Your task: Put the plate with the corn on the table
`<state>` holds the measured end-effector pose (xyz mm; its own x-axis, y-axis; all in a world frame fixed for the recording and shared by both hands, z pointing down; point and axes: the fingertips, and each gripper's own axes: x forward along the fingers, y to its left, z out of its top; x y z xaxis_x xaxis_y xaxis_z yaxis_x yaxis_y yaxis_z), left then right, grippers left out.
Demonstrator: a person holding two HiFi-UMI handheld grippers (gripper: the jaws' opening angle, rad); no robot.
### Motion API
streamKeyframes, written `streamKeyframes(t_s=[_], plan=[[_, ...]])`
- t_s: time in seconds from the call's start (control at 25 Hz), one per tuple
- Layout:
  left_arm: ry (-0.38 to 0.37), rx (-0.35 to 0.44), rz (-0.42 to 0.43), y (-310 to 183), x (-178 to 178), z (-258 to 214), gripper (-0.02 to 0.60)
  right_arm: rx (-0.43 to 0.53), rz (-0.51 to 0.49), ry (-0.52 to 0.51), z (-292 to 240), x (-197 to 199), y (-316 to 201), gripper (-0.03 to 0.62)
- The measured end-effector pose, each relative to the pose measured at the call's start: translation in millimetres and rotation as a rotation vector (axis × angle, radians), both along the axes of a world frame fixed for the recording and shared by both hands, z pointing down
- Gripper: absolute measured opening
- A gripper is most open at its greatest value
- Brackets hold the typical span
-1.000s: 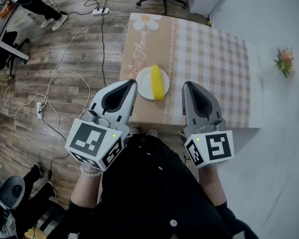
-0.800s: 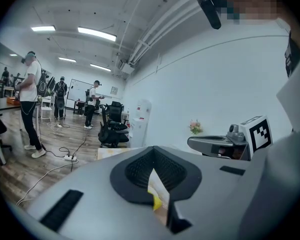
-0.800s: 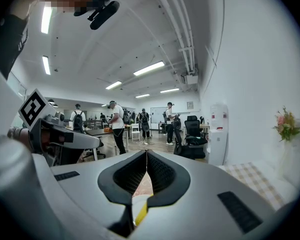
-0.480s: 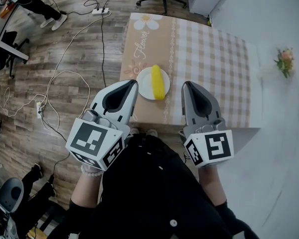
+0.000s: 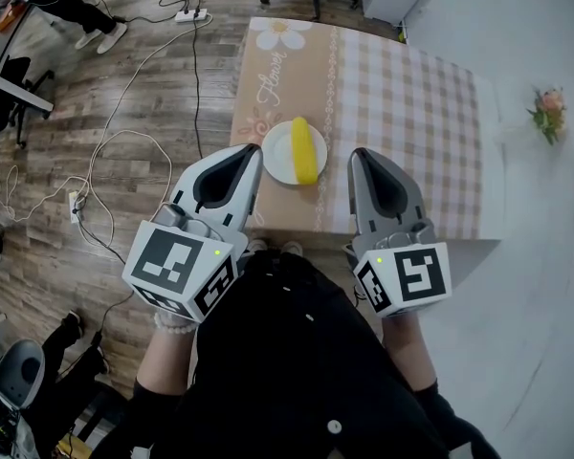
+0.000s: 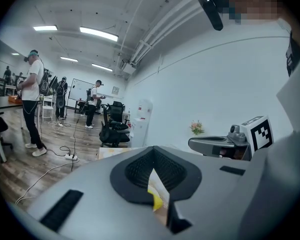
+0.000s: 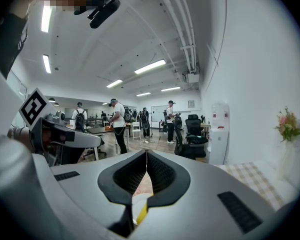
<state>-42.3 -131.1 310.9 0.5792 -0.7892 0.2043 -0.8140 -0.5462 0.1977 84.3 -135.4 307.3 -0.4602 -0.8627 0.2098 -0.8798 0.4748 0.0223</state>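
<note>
The plate sits on the table, on the brown flowered strip of the cloth near the table's near edge, with the corn lying lengthwise on its right half. The left hand-held gripper and the right hand-held gripper are held side by side in front of the person's body, one to each side of the plate as seen from the head and touching neither plate nor corn.

In its own view, the left hand-held gripper has its jaws pressed together at the tips with nothing held (a sliver of yellow corn shows through the slit behind them). The right hand-held gripper is likewise pressed together and empty. A small bunch of flowers stands off to the right of the table.
</note>
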Motion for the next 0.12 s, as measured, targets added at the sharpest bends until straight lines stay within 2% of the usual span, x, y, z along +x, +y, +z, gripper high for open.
streamKeyframes(t_s=[0.12], plan=[[0.004, -0.004, 0.006, 1.3, -0.5, 1.1, 0.014, -0.003, 0.000, 0.003, 0.7, -0.6, 1.3, 0.041]])
